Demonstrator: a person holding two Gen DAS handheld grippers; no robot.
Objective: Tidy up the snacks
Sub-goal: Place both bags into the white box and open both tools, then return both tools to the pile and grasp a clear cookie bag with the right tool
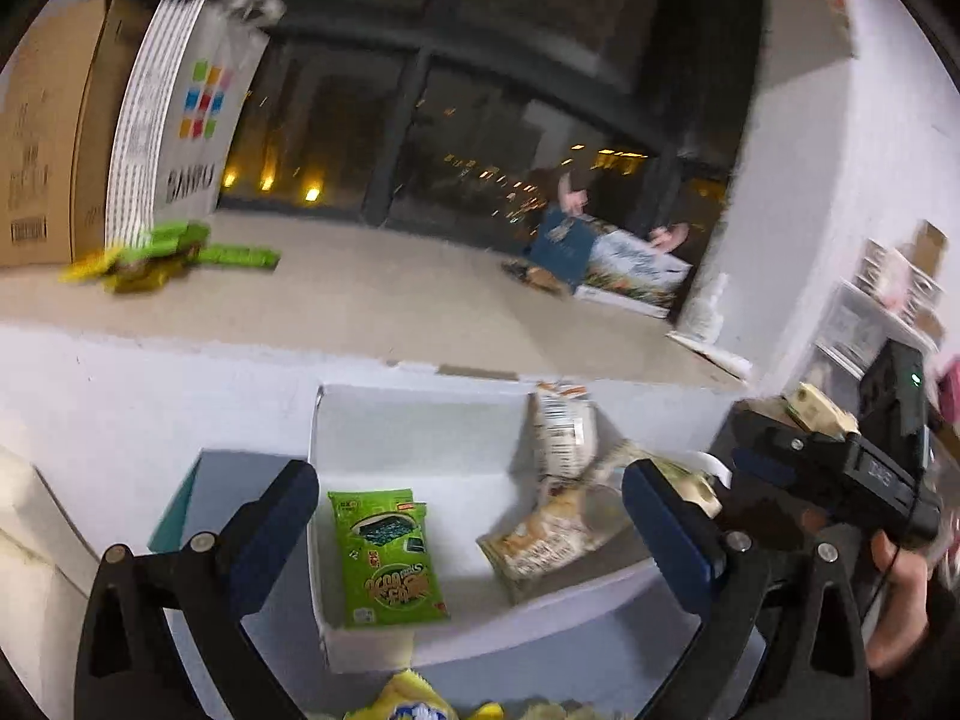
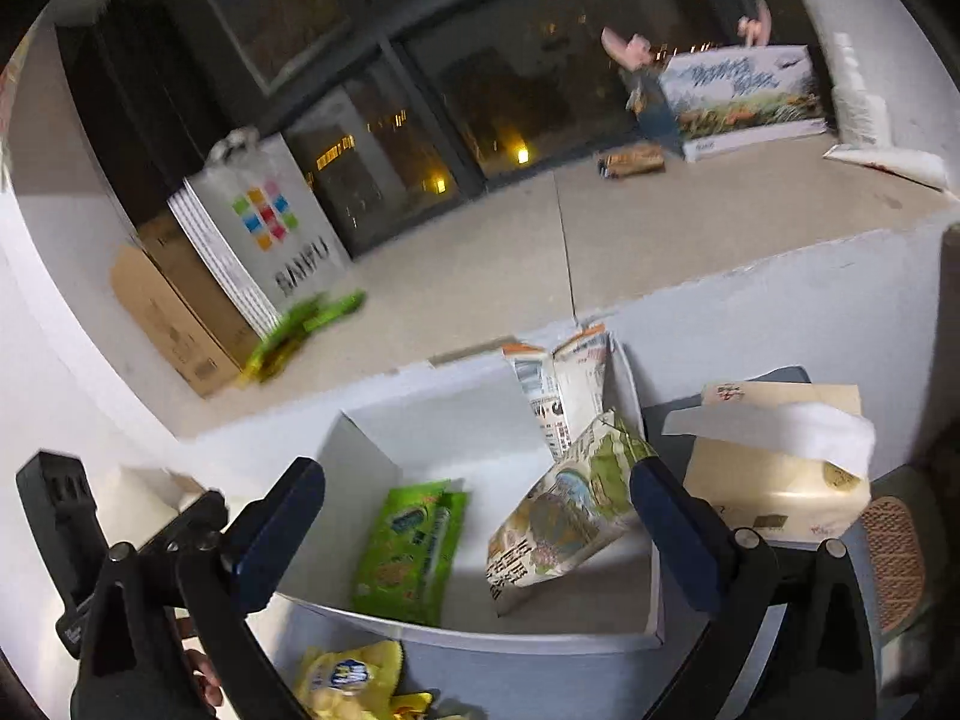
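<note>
So, nearest to you, a yellow crinkled snack bag (image 2: 354, 675) still waits outside, while your left gripper (image 1: 474, 531) and right gripper (image 2: 480, 525) both hover spread wide, holding nothing. Inside the white open cardboard box (image 2: 420, 630) already lie a green seaweed packet (image 1: 387, 558) and two pale printed pouches (image 2: 564, 525). Farther, green packets (image 1: 174, 252) on the beige ledge (image 1: 390, 300) are left to collect.

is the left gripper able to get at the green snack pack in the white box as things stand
Probably yes. The left gripper is open and empty, above the white box, which has no lid. The green snack pack lies flat with nothing on it; the beige bags sit apart.
</note>
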